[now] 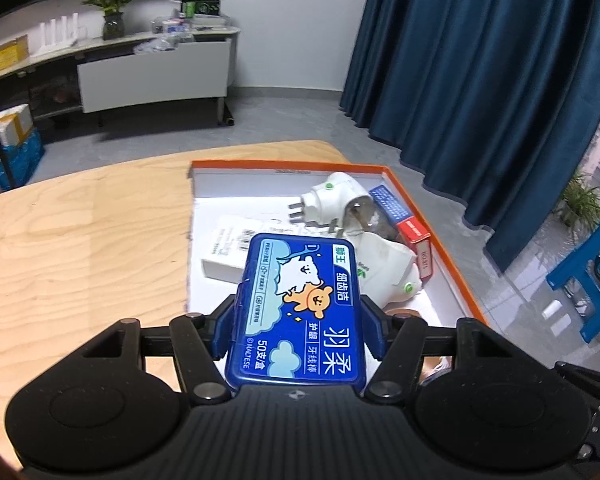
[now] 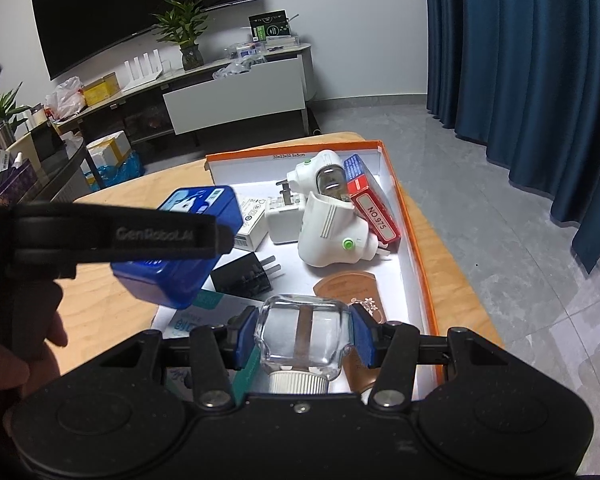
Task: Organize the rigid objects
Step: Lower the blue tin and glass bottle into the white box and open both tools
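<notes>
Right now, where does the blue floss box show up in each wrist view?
Left wrist: blue floss box at bottom centre, clamped in the left tool, label up.
Right wrist: same box at left of centre, over the tray's near left corner, partly behind the left tool's black body.
Shared landmark: orange-rimmed tray.

Blue curtains [image 1: 480, 80], grey floor [image 2: 500, 160], wall television [image 2: 140, 12]
</notes>
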